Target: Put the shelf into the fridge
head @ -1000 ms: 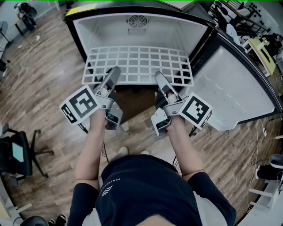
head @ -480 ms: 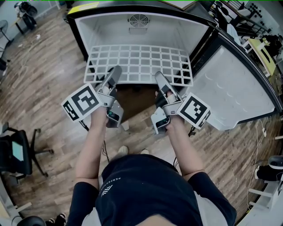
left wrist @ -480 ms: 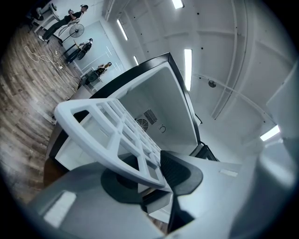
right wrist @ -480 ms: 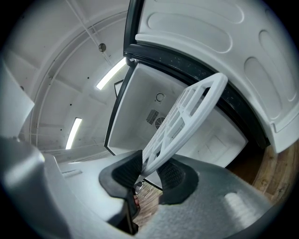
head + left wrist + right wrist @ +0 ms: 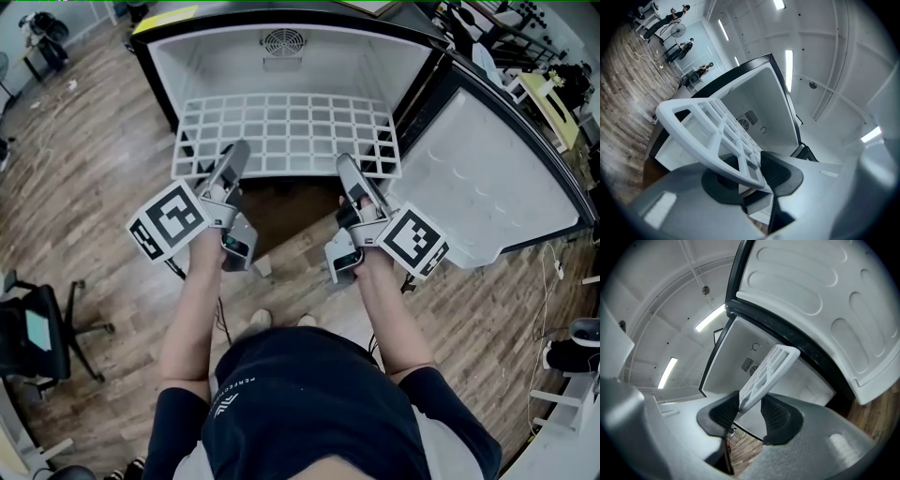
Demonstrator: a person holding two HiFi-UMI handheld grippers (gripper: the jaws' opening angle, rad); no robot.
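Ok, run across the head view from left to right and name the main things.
Office chair → left gripper → right gripper, whose jaws have just been opening with the shelf edge between them → fridge door, standing open.

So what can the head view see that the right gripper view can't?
Only the head view shows the person's arms, the left gripper, the wooden floor and a chair. Only the right gripper view shows ceiling lights and the right gripper's pads; its jaws have just been opening, with the shelf's edge between them. Both show the shelf, the fridge, its fan vent and open door.
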